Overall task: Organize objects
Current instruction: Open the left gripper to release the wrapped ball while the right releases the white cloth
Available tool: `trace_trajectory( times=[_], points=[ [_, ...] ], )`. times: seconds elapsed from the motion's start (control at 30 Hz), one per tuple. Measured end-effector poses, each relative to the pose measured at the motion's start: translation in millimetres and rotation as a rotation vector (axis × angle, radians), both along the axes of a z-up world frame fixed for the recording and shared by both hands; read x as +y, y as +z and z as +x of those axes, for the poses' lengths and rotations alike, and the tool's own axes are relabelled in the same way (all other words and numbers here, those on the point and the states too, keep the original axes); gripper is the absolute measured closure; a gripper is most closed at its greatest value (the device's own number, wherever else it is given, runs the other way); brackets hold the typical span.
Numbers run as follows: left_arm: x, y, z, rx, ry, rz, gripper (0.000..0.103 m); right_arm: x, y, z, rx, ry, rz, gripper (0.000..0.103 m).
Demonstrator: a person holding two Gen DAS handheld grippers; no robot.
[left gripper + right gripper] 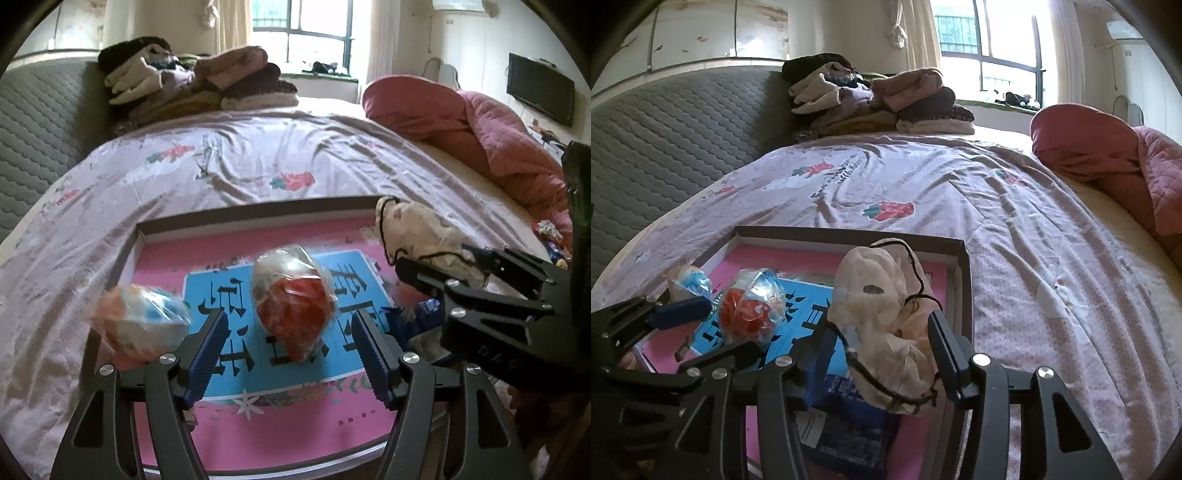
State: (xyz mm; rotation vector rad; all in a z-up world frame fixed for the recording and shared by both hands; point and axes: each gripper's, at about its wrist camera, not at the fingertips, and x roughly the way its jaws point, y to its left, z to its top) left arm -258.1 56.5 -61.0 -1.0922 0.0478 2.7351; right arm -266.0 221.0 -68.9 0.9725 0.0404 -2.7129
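While the left gripper (290,350) hovers low over the tray (255,212) with its jaws wide apart and nothing between them, the right gripper (886,354) has its jaws pressed in on a cream pouch (886,314) with a dark drawstring, held over the tray's near right part.

The tray, a shallow box with a pink and blue printed floor, lies on the bed (258,155). Inside it, in the left wrist view, a red packet (295,295) in clear wrap sits near the middle, right ahead of the open jaws and a little beyond their tips. A second wrapped packet (144,325), orange, white and blue, lies to the left by the tray's left wall; it looks blurred. A blue pack (846,417) lies flat at the near right, under the pouch.

Judging by this, the step in hand is gathering loose items into the tray: the pouch is being brought in or set down, and the red packet looks to be the left gripper's target.

For the pouch, the next move calls for lowering it onto a free patch of tray floor, then parting the jaws; the drawstring could snag on a finger, so a clean lift away matters. For the red packet, the left jaws need to advance until they straddle it, then close gently, since the wrap looks slippery and the contents soft.
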Motion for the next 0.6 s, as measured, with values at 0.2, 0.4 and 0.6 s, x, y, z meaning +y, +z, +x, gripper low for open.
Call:
trace_trajectory(
  times=[0.2,0.4,0.6],
  points=[
    [-5,7,3,0.017,0.020,0.021,0.031,1,4,3,0.028,0.002,0.003,0.048],
    [-9,14,10,0.044,0.042,0.037,0.031,2,9,7,0.054,0.003,-0.011,0.047],
    [-14,20,16,0.052,0.065,0.053,0.031,2,17,15,0.109,0.013,-0.023,0.044]
  ],
)
